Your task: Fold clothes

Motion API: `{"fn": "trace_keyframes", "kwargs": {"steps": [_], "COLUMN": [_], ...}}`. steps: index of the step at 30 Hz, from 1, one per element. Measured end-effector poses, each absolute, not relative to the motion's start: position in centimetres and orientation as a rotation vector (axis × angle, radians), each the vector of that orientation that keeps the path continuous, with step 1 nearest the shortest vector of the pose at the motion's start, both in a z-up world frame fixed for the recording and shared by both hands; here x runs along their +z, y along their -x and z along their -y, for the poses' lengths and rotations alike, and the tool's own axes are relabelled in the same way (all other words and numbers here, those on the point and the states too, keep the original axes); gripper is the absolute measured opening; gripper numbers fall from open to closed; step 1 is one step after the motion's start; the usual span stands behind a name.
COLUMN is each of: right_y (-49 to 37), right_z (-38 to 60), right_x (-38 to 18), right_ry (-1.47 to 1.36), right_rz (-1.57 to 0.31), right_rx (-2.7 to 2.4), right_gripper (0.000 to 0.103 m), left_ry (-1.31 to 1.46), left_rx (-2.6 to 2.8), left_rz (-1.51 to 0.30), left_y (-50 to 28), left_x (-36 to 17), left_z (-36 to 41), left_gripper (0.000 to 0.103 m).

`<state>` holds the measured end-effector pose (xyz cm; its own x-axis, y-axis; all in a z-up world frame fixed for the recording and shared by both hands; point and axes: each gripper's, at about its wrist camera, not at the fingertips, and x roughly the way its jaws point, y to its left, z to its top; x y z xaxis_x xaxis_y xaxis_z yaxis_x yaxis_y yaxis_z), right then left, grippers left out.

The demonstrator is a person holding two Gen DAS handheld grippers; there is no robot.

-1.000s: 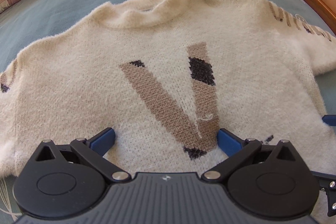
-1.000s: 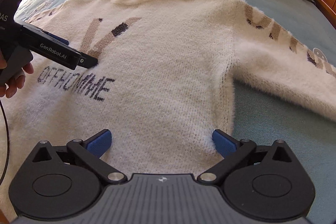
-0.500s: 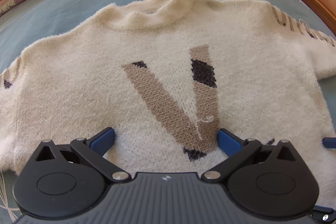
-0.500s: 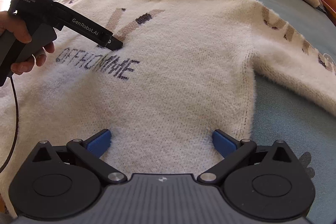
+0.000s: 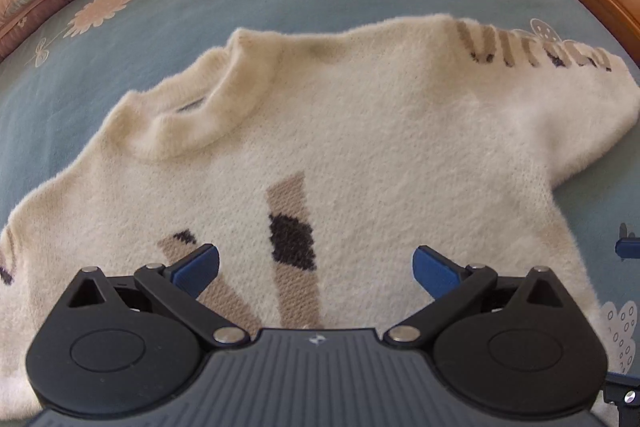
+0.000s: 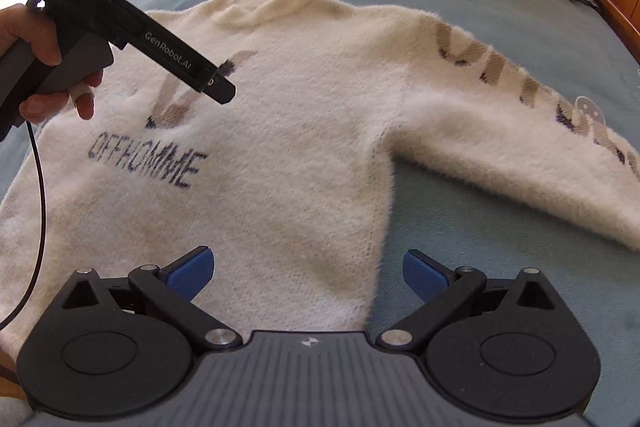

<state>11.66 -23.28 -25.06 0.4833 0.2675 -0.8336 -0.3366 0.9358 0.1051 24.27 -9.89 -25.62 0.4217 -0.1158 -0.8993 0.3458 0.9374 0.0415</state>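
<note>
Cream sweater [image 6: 280,147]: spread flat, face up, on bed [image 6: 480,227]. Left gripper [image 5: 316,263] and right gripper [image 6: 308,267]: both wide, empty, above sweater. Risk: fluffy knit slipping or bunching under a shallow pinch.

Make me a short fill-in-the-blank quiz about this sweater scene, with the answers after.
1. The cream sweater lies spread flat on a ____ bedsheet.
2. Dark letters on its chest spell ____.
3. The right gripper is ____ and holds nothing.
4. The left gripper hovers with its fingers ____.

Answers: blue; OFFHOMME; open; open
</note>
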Motion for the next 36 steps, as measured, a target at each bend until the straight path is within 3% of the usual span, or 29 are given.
{"fn": "trace_keyframes", "kwargs": {"steps": [6,13,25,36], "right_y": [-18.4,-24.1,-20.2,-20.5], "right_z": [26.9,28.0,42.2,41.1], "right_x": [-24.9,-27.3,-29.1,-29.2], "right_ry": [-0.055,-0.303,-0.268,-0.192], "right_rz": [-0.880,-0.918,-0.894,-0.919], "right_rx": [0.332,0.427,0.098,0.066], "right_gripper": [0.102,0.103,0.101,0.103], "left_ry": [-0.241,-0.133,-0.171,-0.148], "left_rx": [-0.276,-0.235,-0.233,-0.216], "left_rz": [-1.030,-1.055,-1.104,-1.110], "left_y": [-29.1,-32.7,-36.3,-37.2], "left_x": [-25.0,-25.1,-29.2,-28.1], "left_z": [14.6,15.7,20.0,21.1], "left_gripper": [0.102,0.102,0.103,0.102]}}
